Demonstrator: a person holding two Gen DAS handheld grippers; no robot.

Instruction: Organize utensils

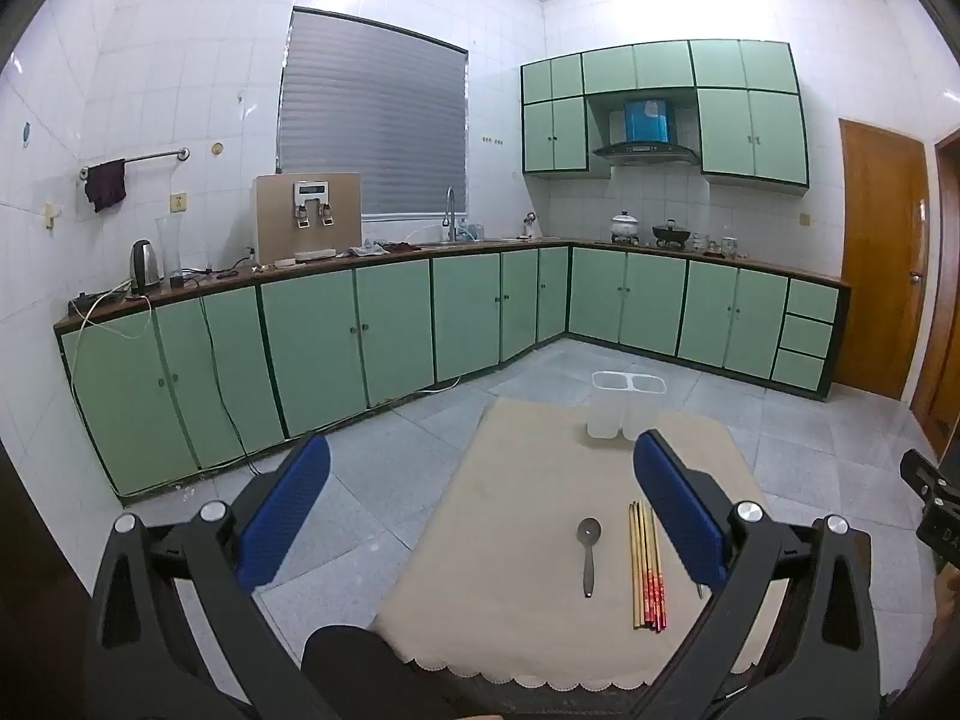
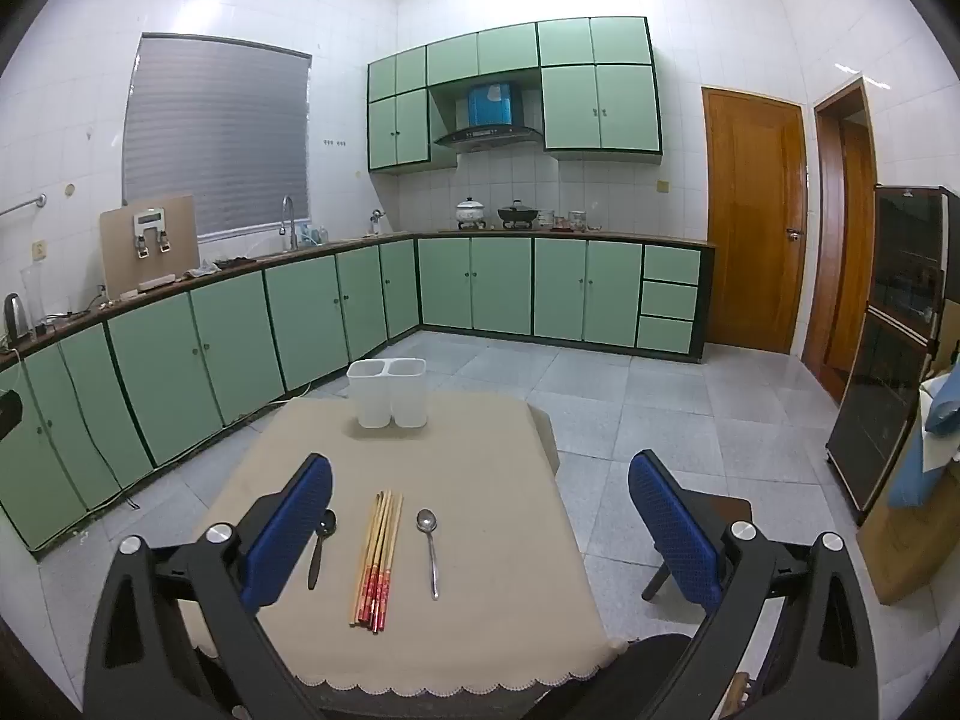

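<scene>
1. Beige cloth with a scalloped hem covers the tabletop (image 2: 480,630), and everything for the task lies on it.
2. Our left tool (image 1: 480,498) hangs above the tabletop's left edge with its blue ribbed pads wide apart and nothing between them.
3. The dark spoon (image 1: 588,561), matte and slim-handled, lies at about 4 o'clock from that tool, bowl pointing away from us.
4. The chopsticks (image 2: 377,564) lie bunched just right of it, pale wood with red patterned ends towards us, their long axis running from 6 to 12 o'clock.
5. The steel spoon (image 2: 429,549), shiny and thin, lies parallel to them, near but apart on the right.
6. Our right tool (image 2: 480,501) is also spread wide and empty; the steel spoon sits just below its centre at about 7 o'clock, so we judge this tool nearer to it.
7. The holder (image 2: 387,391), translucent white plastic with two square compartments, stands upright at 12 o'clock near the far edge, both compartments apparently empty.
</scene>
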